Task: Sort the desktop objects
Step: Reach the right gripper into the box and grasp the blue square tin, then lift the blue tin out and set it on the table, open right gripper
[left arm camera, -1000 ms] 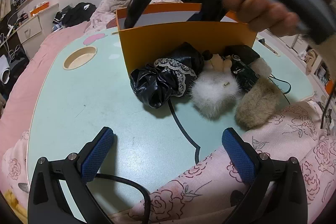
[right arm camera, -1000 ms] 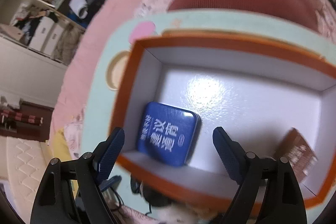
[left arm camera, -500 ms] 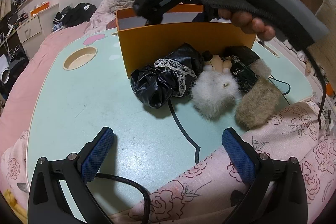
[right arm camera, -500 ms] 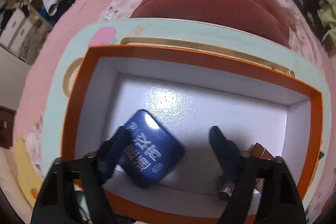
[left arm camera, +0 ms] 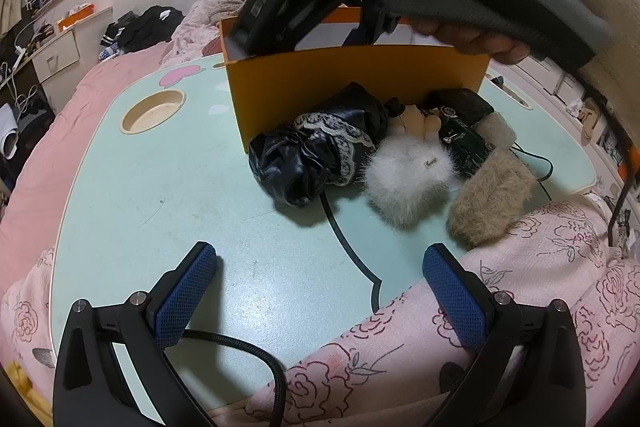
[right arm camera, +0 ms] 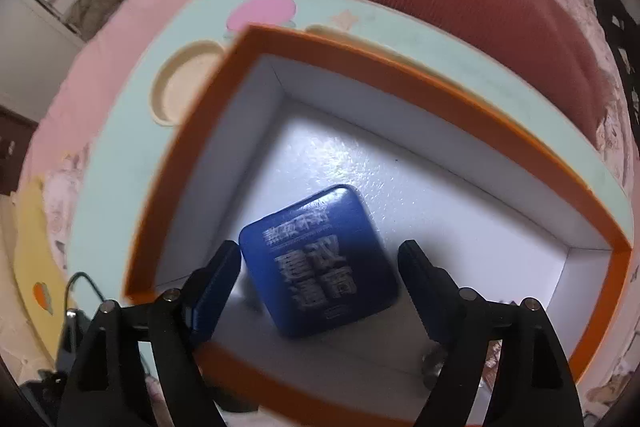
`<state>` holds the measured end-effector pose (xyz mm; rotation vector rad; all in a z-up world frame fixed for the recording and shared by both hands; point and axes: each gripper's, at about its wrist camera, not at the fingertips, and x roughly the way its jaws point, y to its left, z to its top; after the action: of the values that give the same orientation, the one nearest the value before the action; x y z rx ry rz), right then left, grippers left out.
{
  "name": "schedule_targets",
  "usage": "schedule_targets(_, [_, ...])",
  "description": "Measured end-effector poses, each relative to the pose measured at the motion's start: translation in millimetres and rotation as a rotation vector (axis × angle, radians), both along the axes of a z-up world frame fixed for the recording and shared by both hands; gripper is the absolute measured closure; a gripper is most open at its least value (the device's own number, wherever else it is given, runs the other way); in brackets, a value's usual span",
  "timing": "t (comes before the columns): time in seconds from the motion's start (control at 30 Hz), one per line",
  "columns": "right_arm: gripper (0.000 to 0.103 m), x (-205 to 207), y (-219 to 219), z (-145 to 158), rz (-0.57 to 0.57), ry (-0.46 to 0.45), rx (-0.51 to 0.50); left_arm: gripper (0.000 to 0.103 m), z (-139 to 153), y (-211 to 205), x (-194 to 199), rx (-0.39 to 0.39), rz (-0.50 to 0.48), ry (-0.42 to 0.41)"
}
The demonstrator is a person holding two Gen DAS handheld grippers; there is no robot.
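The orange box (left arm camera: 360,83) is taken as the landmark; it stands on the pale green table (left arm camera: 160,187), open at the top, white inside.

The right tongs (right arm camera: 320,267) are pointed steeply down into the box. Their jaws have just been opening and are seen spread wide, with the blue tin (right arm camera: 320,259) lying between them on the white floor of the box, near its front left corner. The tin is turned askew to the box walls. The left pad is seen just beside one corner of the tin; whether it touches cannot be told, as the picture is blurred. The right pad stands clear of the tin. From the left wrist view, the right tongs are seen above the box rim, carried by a hand (left arm camera: 460,27) on a grey handle.

The left tongs (left arm camera: 320,287) are held over the near part of the table, well in front of the box, jaws spread wide with nothing between them.

Against the front wall of the box a heap is seen: a black satin pouch with lace trim (left arm camera: 312,159), a white fur pompom (left arm camera: 408,179) to its right, a beige furry piece (left arm camera: 492,195) further right, and a black item (left arm camera: 464,131) behind these. A round recess (left arm camera: 152,111) is set in the table to the left of the box. A floral pink quilt (left arm camera: 520,287) lies over the table's near right edge.
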<state>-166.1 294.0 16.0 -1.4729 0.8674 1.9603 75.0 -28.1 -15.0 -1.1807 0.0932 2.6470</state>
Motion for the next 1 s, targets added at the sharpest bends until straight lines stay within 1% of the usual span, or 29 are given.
schedule_targets(0.07, [0.017,0.4,1.4,-0.8,-0.008,0.008,0.013,0.0,0.1,0.0,0.0,0.001,0.0,0.001])
schedule_targets(0.13, [0.017,4.7,3.7,-2.2,-0.048,0.02,0.017,0.0,-0.6,0.3,-0.4,0.0,0.0,0.0])
schedule_targets(0.2, [0.019,9.0,3.2,-2.3,-0.069,0.032,0.019,0.0,-0.3,0.5,-0.5,0.0,-0.001,0.0])
schedule_targets(0.23, [0.021,10.5,1.9,-2.2,-0.068,0.041,0.018,0.0,-1.1,0.6,-0.6,0.0,-0.001,0.0])
schedule_targets(0.3, [0.035,12.6,-1.4,-0.2,-0.062,0.057,0.013,0.0,-0.9,0.8,-0.8,0.001,-0.001,0.0])
schedule_targets(0.47, [0.035,15.8,-3.7,-1.2,-0.08,0.088,0.031,0.0,-0.8,0.7,-1.3,0.001,-0.001,0.002])
schedule_targets(0.53, [0.035,24.6,-1.2,0.4,-0.112,0.126,0.047,0.0,-1.3,0.4,-1.5,0.001,-0.002,0.002])
schedule_targets(0.63, [0.035,50.2,-1.4,13.2,-0.182,0.233,0.065,0.0,-1.4,0.4,-1.6,0.001,-0.002,0.002])
schedule_targets(0.7, [0.035,69.6,1.0,23.6,-0.225,0.33,0.074,0.0,-1.2,0.6,-1.6,0.001,-0.003,0.002])
schedule_targets(0.77, [0.035,89.1,-2.3,37.9,-0.247,0.399,0.091,0.0,-1.0,0.8,-1.7,0.001,-0.003,0.002])
schedule_targets(0.8, [0.035,104.9,-6.9,49.1,-0.267,0.445,0.113,0.0,-1.0,1.0,-1.6,0.001,-0.003,0.002])
schedule_targets(0.87, [0.035,133.5,-22.1,68.7,-0.287,0.506,0.154,0.0,-1.3,0.8,-1.4,0.001,-0.003,0.002])
schedule_targets(0.9, [0.035,140.6,-26.5,74.6,-0.293,0.523,0.169,0.0,-1.2,0.9,-1.4,0.001,-0.003,0.002])
schedule_targets(0.93, [0.035,153.8,-41.3,82.3,-0.302,0.532,0.19,0.0,-1.2,0.8,-1.3,0.002,-0.003,0.002])
schedule_targets(1.0, [0.035,180.5,-69.9,88.6,-0.329,0.516,0.233,0.0,-1.2,1.0,-1.2,0.001,-0.003,0.002])
